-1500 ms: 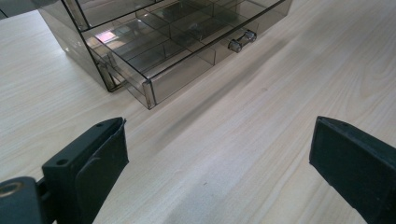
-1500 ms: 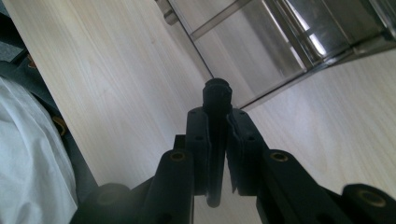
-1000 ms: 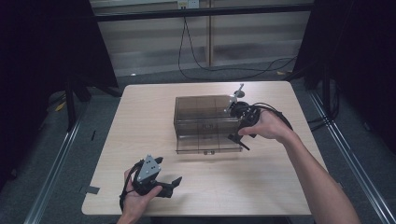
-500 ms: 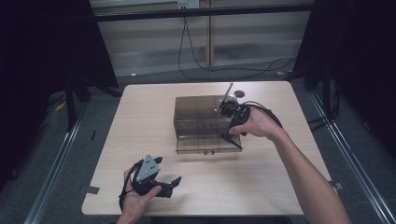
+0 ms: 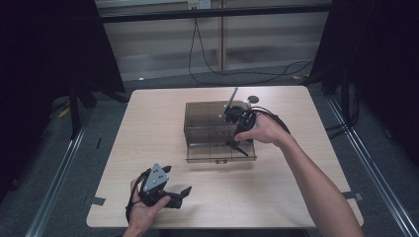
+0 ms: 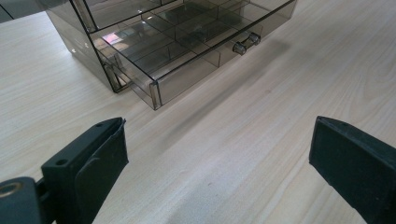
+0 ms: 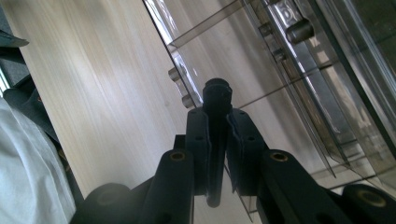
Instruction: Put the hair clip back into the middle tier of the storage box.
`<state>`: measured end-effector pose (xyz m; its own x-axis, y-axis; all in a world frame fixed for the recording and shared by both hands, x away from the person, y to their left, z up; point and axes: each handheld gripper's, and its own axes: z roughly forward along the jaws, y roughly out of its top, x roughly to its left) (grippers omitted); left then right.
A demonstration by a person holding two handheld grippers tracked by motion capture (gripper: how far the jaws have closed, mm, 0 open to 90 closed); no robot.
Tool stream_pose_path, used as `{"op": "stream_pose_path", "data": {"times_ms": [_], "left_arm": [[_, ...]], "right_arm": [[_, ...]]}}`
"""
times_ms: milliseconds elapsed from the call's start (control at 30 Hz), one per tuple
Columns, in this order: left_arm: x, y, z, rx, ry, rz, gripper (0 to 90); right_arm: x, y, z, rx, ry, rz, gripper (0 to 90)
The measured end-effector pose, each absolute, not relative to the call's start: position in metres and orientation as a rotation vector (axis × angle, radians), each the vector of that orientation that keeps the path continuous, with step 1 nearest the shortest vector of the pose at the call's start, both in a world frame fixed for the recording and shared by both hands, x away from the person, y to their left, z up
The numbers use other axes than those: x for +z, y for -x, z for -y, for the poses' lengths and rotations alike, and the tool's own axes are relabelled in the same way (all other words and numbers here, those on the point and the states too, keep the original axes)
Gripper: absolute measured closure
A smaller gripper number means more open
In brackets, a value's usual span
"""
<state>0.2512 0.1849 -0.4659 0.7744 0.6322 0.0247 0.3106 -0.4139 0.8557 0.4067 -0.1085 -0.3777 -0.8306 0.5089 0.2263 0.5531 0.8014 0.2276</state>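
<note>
My right claw [image 7: 217,140] is clamped on a dark pen-like tool [image 7: 216,100], over the open drawer [image 5: 220,152] of the smoked organizer [image 5: 210,121] mid-table. Left claw [image 5: 180,196] idle, jaws apart. Left to do: drop it in a compartment, shut drawer.

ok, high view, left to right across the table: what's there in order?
left gripper, open, near the front edge → smoky clear drawer box with its bottom drawer pulled out → right gripper, shut on a thin dark stick-like tool over the drawer → small dark round thing behind the box.
</note>
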Motion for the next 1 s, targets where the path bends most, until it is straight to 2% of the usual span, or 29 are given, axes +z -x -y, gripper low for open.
{"op": "stream_pose_path", "data": {"times_ms": [1000], "left_arm": [[-0.465,-0.252,-0.188,0.434,-2.02,-0.711,4.3]], "right_arm": [[-0.395,-0.425,0.072,-0.4,0.827,2.823,80.0]]}}
